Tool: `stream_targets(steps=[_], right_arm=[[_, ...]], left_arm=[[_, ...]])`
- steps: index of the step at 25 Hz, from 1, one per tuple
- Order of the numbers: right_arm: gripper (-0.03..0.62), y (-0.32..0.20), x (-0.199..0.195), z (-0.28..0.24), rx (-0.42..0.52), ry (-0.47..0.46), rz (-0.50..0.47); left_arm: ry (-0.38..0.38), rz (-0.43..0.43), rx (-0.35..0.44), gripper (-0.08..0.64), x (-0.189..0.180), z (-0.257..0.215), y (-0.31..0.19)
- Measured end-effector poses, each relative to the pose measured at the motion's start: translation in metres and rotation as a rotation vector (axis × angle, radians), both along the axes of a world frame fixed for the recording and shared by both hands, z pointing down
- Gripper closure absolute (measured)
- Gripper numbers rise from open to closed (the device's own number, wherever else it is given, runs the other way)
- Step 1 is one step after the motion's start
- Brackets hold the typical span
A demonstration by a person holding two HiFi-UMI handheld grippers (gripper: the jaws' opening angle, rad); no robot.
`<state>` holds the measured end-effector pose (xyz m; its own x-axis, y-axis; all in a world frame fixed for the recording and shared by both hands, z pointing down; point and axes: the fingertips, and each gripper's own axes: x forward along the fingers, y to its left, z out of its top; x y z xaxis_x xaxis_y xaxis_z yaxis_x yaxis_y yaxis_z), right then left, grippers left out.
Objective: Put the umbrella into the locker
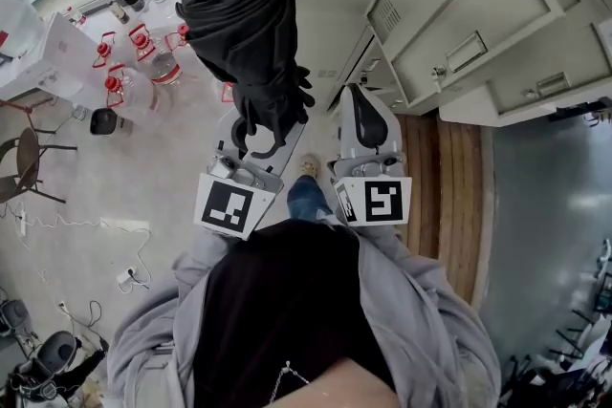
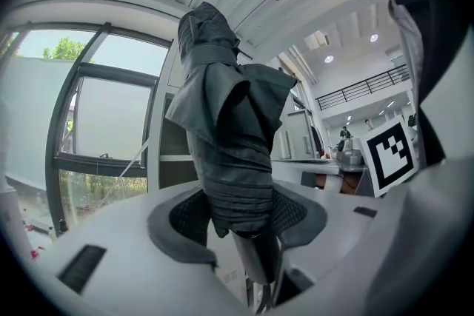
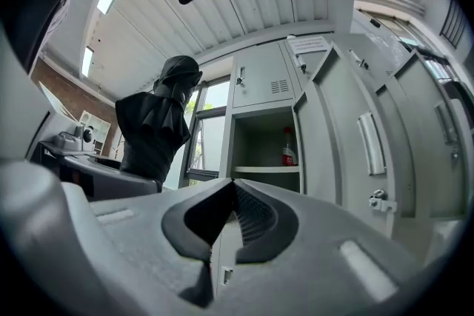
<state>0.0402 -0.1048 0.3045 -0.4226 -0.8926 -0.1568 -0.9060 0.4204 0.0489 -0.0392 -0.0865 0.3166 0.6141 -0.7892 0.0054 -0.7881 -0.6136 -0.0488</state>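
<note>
Umbrella (image 1: 244, 33) (image 2: 229, 137) (image 3: 155, 129): black, folded and bundled; carried in the air in front of the person, outside the locker (image 1: 459, 24).
Umbrella, long axis: upright, crossing the line of the left tongs at about a right angle. The round end cap faces up toward the head view, and a dark shaft hangs below the grip.
Left tongs (image 1: 251, 143) (image 2: 237, 214): part-way apart and clamped on the lower bundle of fabric. The ribbed pads (image 2: 185, 214) press on it from both sides, and the canopy folds rise above them.
Right tongs (image 1: 368, 124) (image 3: 231, 214): tips brought together with nothing between them; they touch no object and are held just beside the left tongs.
Umbrella and locker: in the right gripper view the umbrella stands to the left of the open compartment (image 3: 263, 140), apart from it, with a window (image 3: 207, 137) between them.
Open compartment: door swung aside; a bottle (image 3: 289, 148) with a red label stands on its shelf.
Locker bank: grey metal doors with handles, along the right of the head view.
Floor (image 1: 191, 205): pale; clear jugs (image 1: 124, 72) with red caps stand near the window, beyond the umbrella.
</note>
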Motion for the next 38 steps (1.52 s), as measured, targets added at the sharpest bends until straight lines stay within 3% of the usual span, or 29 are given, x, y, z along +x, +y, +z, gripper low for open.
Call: stream_targets(steps=[13, 21, 27, 38], right_arm=[[0.589, -0.126, 0.015, 0.013, -0.027, 0.010, -0.102], [0.589, -0.172, 0.021, 0.027, -0.032, 0.039, -0.126], [0.589, -0.187, 0.017, 0.046, -0.068, 0.038, -0.114], [0.589, -0.209, 0.017, 0.061, -0.145, 0.068, -0.046]], left_arm=[[0.007, -0.035, 0.011, 0.367, 0.027, 0.007, -0.109], [-0.019, -0.031, 0.005, 0.367, 0.040, 0.022, -0.148], [-0.110, -0.011, 0.021, 0.367, 0.036, 0.047, -0.166], [-0.087, 0.077, -0.116, 0.367, 0.034, 0.099, -0.188]])
